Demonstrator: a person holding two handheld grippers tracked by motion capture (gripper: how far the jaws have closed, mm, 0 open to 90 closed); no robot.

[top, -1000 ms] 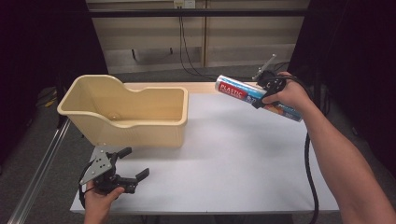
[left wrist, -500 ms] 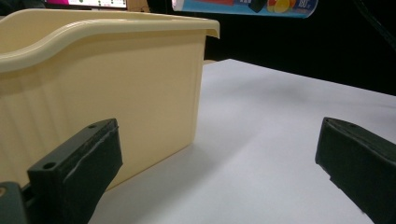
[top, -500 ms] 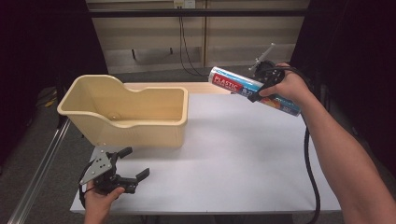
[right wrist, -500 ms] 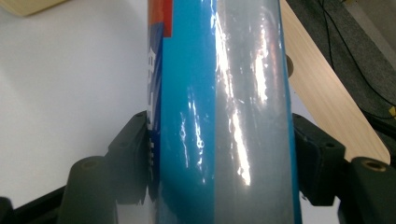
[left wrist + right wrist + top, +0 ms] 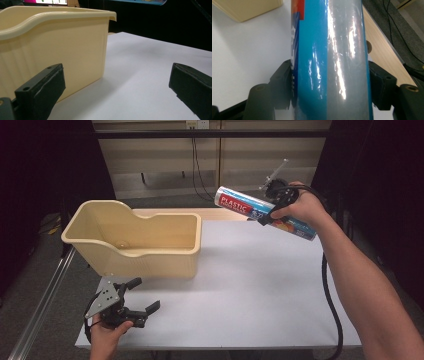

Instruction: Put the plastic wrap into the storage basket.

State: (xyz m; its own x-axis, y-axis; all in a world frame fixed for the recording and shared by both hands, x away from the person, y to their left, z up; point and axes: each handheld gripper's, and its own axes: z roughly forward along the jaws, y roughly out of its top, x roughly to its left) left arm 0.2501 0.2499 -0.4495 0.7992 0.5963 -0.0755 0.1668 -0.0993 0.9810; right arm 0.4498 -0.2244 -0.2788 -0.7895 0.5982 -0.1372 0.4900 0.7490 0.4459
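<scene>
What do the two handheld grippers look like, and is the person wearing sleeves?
Both grippers are black with two blocky jaws. The left gripper carries a grey three-cornered plate on top. A black cable trails from the right gripper. The jaw blocks show small round holes. No sleeves are visible on the forearms.

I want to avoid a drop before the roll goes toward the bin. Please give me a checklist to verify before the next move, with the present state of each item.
1. Right gripper clamps the roll from both sides: ok.
2. Roll is clear above the table: ok.
3. Bin stands upright, opening up: ok.
4. Bin interior is free: cannot tell, the near part of its floor is hidden.
5. Left gripper is open, holding nothing, beside the bin: ok.
6. Roll is above the bin: not ok.
</scene>
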